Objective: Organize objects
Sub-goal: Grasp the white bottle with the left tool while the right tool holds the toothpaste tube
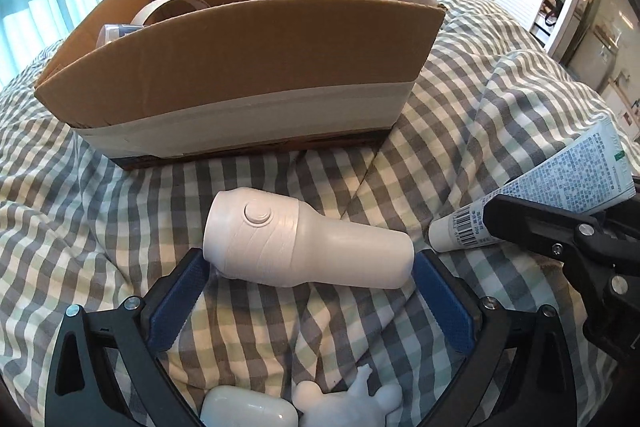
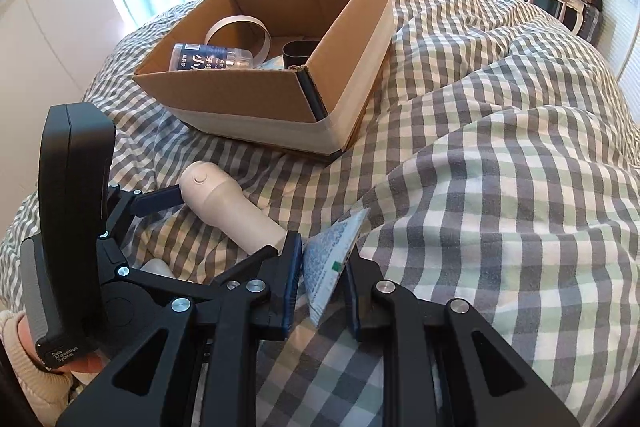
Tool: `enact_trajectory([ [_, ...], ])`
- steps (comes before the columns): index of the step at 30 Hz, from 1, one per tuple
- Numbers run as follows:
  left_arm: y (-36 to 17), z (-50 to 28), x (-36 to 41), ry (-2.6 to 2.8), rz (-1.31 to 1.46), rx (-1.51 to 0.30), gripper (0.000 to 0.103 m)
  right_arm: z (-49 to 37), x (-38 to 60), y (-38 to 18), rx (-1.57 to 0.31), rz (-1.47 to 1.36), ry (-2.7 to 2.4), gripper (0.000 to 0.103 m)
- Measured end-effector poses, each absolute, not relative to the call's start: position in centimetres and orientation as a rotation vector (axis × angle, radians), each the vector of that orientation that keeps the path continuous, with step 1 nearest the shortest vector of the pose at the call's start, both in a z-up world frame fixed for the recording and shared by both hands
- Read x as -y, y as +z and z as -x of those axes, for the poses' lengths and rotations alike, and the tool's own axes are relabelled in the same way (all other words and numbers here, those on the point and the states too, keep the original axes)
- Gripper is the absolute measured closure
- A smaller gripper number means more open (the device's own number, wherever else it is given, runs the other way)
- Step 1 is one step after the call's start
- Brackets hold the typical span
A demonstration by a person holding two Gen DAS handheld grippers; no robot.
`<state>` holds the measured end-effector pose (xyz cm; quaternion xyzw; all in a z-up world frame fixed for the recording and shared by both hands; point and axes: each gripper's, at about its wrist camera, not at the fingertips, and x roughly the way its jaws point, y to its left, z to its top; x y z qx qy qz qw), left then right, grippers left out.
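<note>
- On the checked bedding (image 2: 500,155), the left gripper (image 1: 310,279) is angled down, spread wide around one pink bottle (image 1: 308,247).
- One tube (image 2: 330,267) is clamped by the right gripper (image 2: 320,283).
- One cardboard box (image 1: 248,67) is seen.

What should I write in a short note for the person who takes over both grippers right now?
Left gripper: open, its blue pads on either side of the white bottle, which lies on the checked blanket; not yet gripped.
Right gripper: shut on the toothpaste tube.
Done: the cardboard box already holds a tape roll, a dark-labelled jar and a black item.
Left: box the tube and the bottle, then the two small white things near the left gripper.
</note>
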<state>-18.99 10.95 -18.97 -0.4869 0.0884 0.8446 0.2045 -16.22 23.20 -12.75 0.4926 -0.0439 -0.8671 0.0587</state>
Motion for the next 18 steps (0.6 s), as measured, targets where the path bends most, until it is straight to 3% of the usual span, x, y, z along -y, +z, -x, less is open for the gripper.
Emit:
enact_trajectory([
  [8,-16.7,16.5,-8.4,2.392,1.338,-0.167,0.001,15.8,-23.1,-11.9,0.112,-1.457,-2.661,0.084],
  [18,-9.8,15.5,-4.8,2.571,1.188,-0.128,0.001,14.2,-21.2,-8.5,0.053,-1.348,-2.701,0.085],
])
